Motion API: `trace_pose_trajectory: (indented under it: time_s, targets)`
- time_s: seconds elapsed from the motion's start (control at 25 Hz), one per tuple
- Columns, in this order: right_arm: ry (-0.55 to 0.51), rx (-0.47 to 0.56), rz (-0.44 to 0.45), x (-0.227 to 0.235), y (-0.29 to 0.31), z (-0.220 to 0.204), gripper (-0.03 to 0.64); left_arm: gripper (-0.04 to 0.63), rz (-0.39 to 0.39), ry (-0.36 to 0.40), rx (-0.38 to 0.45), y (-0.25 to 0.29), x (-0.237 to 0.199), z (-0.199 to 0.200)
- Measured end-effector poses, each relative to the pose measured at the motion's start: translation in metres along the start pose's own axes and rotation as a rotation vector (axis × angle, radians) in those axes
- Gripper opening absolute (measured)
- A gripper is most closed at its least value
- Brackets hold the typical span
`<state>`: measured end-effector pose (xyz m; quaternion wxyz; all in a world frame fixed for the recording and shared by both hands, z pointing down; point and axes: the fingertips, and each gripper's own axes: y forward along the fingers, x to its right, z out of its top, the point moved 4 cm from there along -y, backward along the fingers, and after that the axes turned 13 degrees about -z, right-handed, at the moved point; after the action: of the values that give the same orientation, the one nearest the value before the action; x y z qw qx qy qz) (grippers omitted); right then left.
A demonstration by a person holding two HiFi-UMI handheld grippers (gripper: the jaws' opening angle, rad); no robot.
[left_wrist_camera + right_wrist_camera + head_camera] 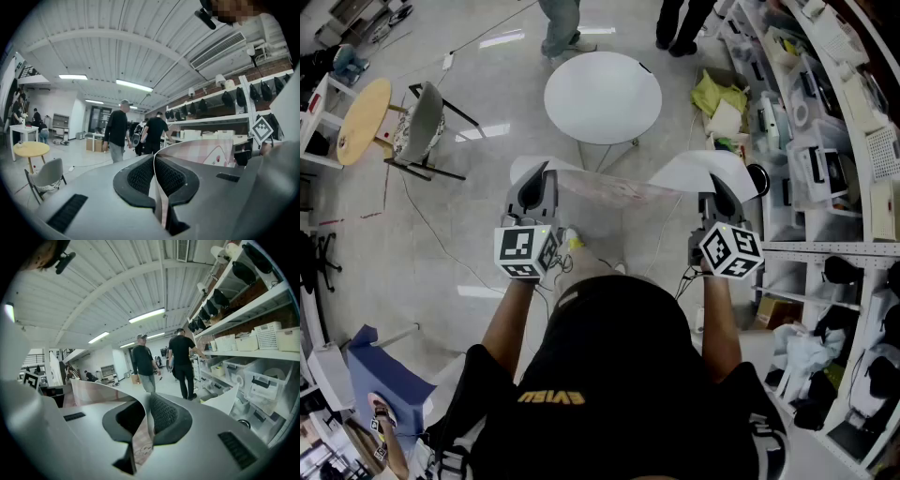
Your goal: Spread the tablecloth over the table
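Item 1, left gripper (pixel 538 174): jaws clenched on the edge of the tablecloth (pixel 619 191). In the left gripper view we find the pink checked sheet pinched flat between the ribbed pads (pixel 138 176) and running off toward 3 o'clock.

Item 2, right gripper (pixel 718 180): likewise clamped on that same edge. A fold with a small printed figure hangs under the pads, and the sheet leaves toward 9 o'clock.

Item 3, tablecloth: held in the air, stretched between the two grippers, with white corners flaring outward at either side. It touches no surface that we can see.

Item 4, round white table (pixel 603 97): at 12 o'clock from the grippers, apart from the cloth, with nothing spread on it yet.

Item 5, surroundings: two people (pixel 561 23) at 12 o'clock beyond the table, a chair (pixel 422 122) at 10 o'clock, and shelving (pixel 825 141) at 3 o'clock.

Step in hand, as we judge it: the cloth is gripped and opened out, and the approach to the table is pending.

Next move, as we judge it: carry both grippers toward 12 o'clock together. Keep the edge taut and raised above the tabletop so the hanging part clears the rim. Then lower it centred before either grip lets go
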<state>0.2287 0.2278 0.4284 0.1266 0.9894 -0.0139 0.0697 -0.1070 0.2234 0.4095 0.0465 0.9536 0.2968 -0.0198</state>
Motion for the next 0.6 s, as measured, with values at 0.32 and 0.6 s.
trace_pose_trajectory:
  time_s: [0.32,0.6]
  targets:
    - [-0.058,0.026,-0.057,0.013,-0.052,-0.01,0.031,0.017,0.037,-0.009,-0.019,-0.047,0.044,-0.012]
    - [-0.07,0.016,-0.098,0.02,-0.071,-0.018,0.032,0.017,0.052,0.035,-0.024,-0.062,0.062,-0.006]
